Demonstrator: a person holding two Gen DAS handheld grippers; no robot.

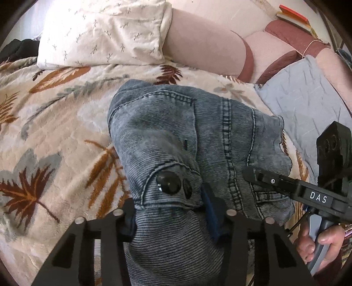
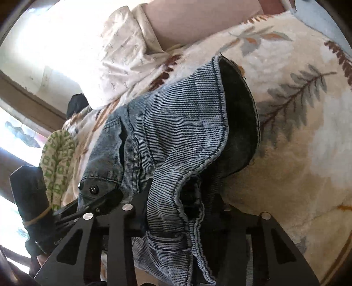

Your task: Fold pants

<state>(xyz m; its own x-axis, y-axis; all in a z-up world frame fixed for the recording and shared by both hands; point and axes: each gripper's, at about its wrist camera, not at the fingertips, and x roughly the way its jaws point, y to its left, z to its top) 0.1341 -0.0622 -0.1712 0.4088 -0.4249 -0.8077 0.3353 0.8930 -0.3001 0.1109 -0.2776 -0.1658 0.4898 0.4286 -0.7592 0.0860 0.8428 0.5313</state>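
Both claws are clamped on the jeans [image 1: 180,132], which lie bunched mid-frame on the leafy blanket [image 1: 55,123]. The left claw [image 1: 176,217] and right claw [image 2: 176,211] should lift together, keeping edges even.

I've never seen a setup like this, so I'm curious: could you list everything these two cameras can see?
Pants: one pair, faded blue-grey denim with a dark button at the waist, bunched on the bed and held up at the near end.
Blanket: one, cream with brown and grey leaves, under the pants.
Pillow: one, white with small sprigs, at the far side of the bed.
Grey cloth: one, pale grey, to the right of the pants.
Books: a small stack, orange-edged, far right.
Green-patterned cloth: one, at the bed's left edge.
Left gripper: black, clamped on the waist.
Right gripper: black, clamped on denim.
Hand: one, on the right gripper's handle.
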